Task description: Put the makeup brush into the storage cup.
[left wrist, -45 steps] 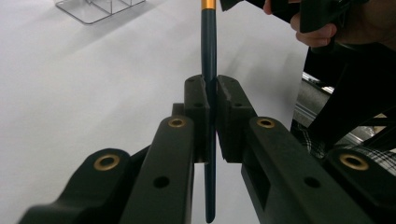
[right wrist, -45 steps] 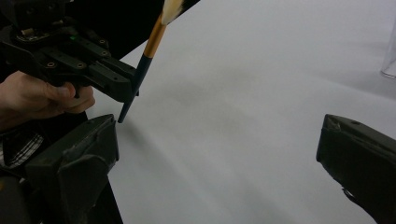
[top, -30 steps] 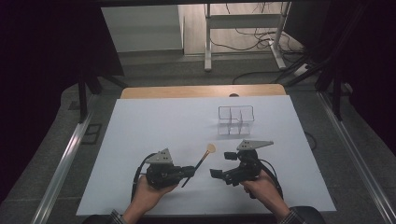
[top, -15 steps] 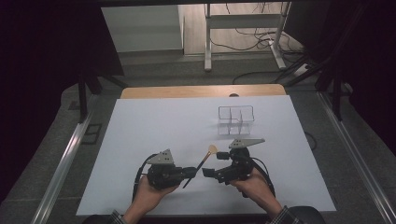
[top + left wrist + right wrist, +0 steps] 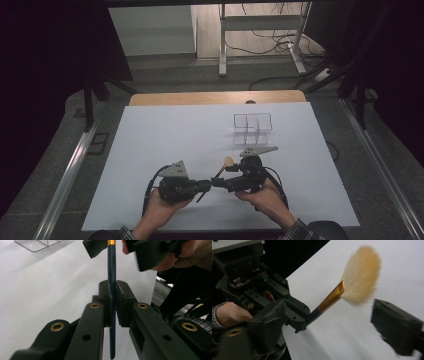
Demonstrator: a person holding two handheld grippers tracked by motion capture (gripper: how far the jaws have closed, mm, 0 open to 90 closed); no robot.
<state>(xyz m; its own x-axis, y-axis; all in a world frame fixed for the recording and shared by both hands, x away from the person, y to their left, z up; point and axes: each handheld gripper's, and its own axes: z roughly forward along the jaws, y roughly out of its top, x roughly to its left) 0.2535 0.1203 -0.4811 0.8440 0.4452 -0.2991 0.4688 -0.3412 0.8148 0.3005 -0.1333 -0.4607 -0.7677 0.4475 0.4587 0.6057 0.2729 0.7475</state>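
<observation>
Left gripper (image 5: 204,186): fingers clenched on the dark handle of the brush (image 5: 111,272); in the left gripper view the handle runs straight up between the two finger pads, gripped part-way along, with its tail end sticking out below them.
Right gripper (image 5: 220,183): fingers released and apart, having just been closing; in the right gripper view they stand on either side of the brush without pressing on it.
Brush: held off the surface (image 5: 165,135), tilted, with the gold ferrule (image 5: 331,298) and pale fan of bristles (image 5: 361,275) pointing away from the person. In the high view the bristle head shows just above the point where the two grippers meet.
Relation of grippers: tip to tip near the front edge of the surface, the left one coming from the left, the right one from the right.
Hands: one hand (image 5: 161,209) under the left gripper, the other hand (image 5: 262,196) under the right; checked sleeves at both wrists.
Clear divided container (image 5: 253,128): stands farther back on the surface, well apart from the grippers.
Surface: covered by a white sheet.
</observation>
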